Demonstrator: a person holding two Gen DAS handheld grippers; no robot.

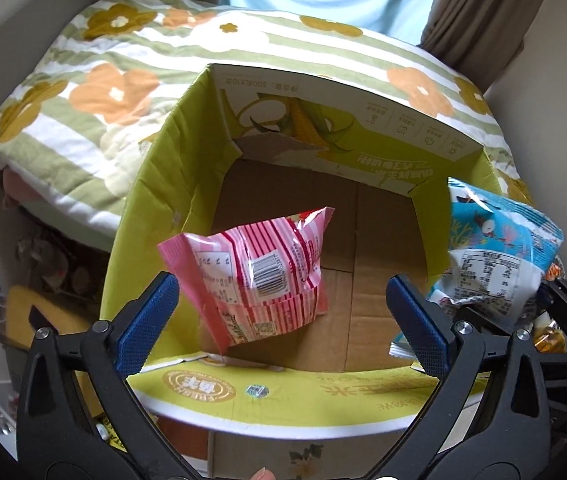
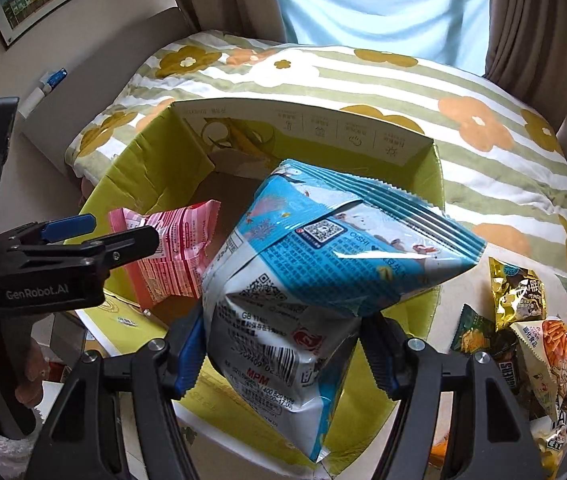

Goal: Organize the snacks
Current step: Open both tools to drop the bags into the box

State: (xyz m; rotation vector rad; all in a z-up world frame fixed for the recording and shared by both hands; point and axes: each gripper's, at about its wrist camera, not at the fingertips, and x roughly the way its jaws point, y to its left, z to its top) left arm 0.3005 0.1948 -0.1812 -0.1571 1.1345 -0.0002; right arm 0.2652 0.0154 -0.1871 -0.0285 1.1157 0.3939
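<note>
1. Currently left gripper (image 1: 283, 312) jaws spread wide above the open green cardboard box (image 1: 151, 208); nothing touches its blue pads (image 1: 145, 328).
2. Pink striped snack bag (image 1: 255, 276) sits inside the box between those jaws, apart from both pads, leaning toward the box's left wall; whether it rests on the floor, cannot tell.
3. Right gripper (image 2: 283, 356) clamps the blue-and-white snack bag (image 2: 323, 264), pads pressing both sides of its lower end, bag held over the box's right part.
4. Loose snack packets (image 2: 531, 328) lie on the floral striped quilt (image 2: 483, 160), right of the box.
5. Box stands against the quilt.
</note>
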